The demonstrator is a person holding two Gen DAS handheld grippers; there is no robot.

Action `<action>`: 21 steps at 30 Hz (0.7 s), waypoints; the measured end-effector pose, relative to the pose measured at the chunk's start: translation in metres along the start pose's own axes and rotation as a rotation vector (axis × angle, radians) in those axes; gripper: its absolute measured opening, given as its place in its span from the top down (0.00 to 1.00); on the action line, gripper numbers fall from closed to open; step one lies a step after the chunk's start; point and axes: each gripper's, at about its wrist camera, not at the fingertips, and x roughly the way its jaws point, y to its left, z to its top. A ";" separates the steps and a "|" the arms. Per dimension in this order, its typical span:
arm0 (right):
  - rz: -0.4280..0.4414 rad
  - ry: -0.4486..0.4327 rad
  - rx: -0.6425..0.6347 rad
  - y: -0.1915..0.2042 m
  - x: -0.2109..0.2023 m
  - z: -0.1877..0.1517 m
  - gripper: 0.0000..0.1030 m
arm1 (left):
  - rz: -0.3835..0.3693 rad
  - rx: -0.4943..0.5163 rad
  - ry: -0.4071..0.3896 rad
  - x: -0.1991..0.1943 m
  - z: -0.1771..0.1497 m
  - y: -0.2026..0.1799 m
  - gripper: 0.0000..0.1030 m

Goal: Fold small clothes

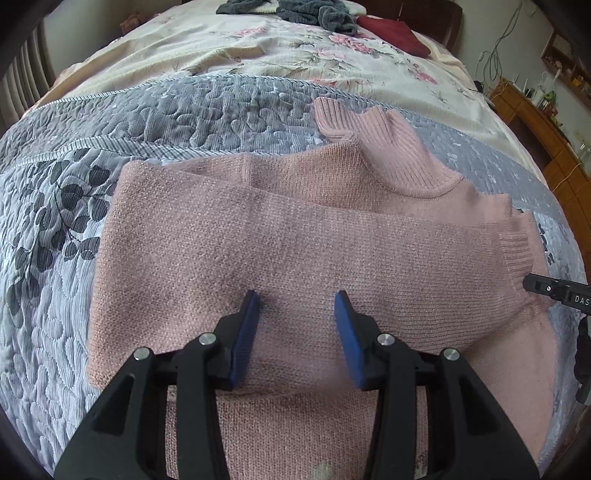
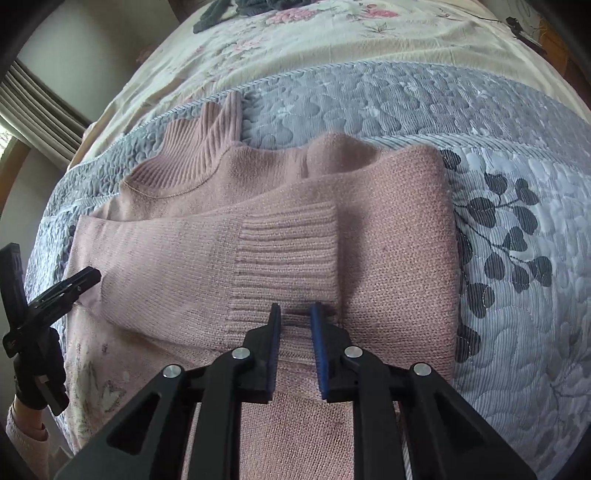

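**Pink sweater, part-folded, on quilted bed**

While the pink knit sweater (image 1: 280,236) lay spread on the grey quilted bedspread (image 1: 55,229), both sleeves were folded across its body.

- Left gripper (image 1: 297,299): jaws wide apart, blue pads (image 1: 245,332) poised over the sweater's middle, nothing held.
- Right gripper (image 2: 295,310): jaws narrowed to a small gap over the ribbed cuff (image 2: 288,258) of the uppermost sleeve; whether the knit was pinched could not be told.
- Ribbed collar (image 1: 388,147): pointing away toward the floral sheet (image 1: 258,48).
- Dark clothes (image 1: 314,11) and a red item (image 1: 395,33): at the bed's far end, well apart from the sweater.
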 end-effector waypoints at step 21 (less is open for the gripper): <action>0.145 0.048 0.000 0.056 0.109 0.206 0.50 | -0.158 -0.179 0.142 0.115 0.171 -0.008 0.41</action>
